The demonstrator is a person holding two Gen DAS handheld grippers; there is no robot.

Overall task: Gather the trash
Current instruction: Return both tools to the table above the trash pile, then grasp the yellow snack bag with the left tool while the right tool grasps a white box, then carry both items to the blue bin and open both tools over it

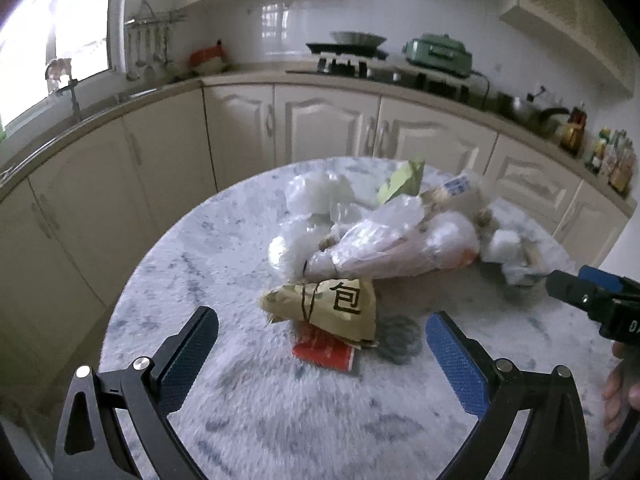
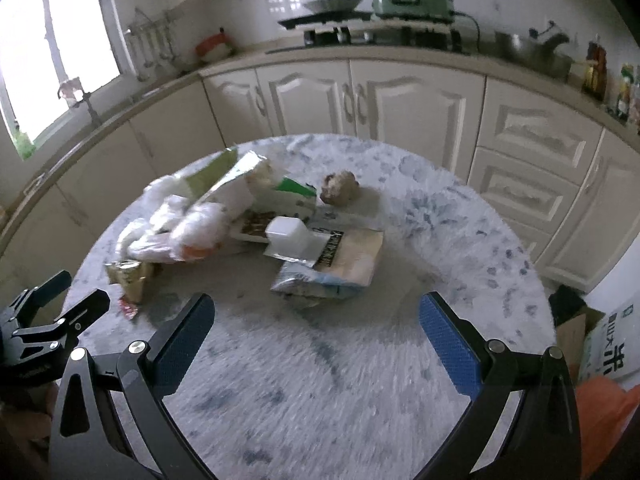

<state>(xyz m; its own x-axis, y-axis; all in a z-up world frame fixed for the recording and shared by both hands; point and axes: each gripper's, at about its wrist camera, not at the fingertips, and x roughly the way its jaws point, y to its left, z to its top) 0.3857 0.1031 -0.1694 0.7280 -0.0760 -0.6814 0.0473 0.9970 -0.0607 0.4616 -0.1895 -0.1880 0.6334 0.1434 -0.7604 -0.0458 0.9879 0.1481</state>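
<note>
A pile of trash lies on a round marble table (image 1: 208, 408). In the left wrist view a tan paper bag with a black character (image 1: 332, 306) lies nearest, on a red packet (image 1: 324, 354), with clear plastic bags (image 1: 384, 240) behind it. My left gripper (image 1: 322, 344) is open and empty, just short of the tan bag. In the right wrist view a silver snack wrapper (image 2: 332, 264), a white plastic cup (image 2: 286, 236) and a brown crumpled ball (image 2: 338, 188) lie ahead. My right gripper (image 2: 316, 326) is open and empty, just short of the wrapper.
Cream kitchen cabinets (image 1: 320, 120) and a counter with a stove (image 1: 348, 56) curve behind the table. Bottles (image 1: 612, 156) stand at the counter's right end. A cardboard box (image 2: 576, 328) and an orange bag (image 2: 604, 412) sit on the floor right of the table (image 2: 440, 216).
</note>
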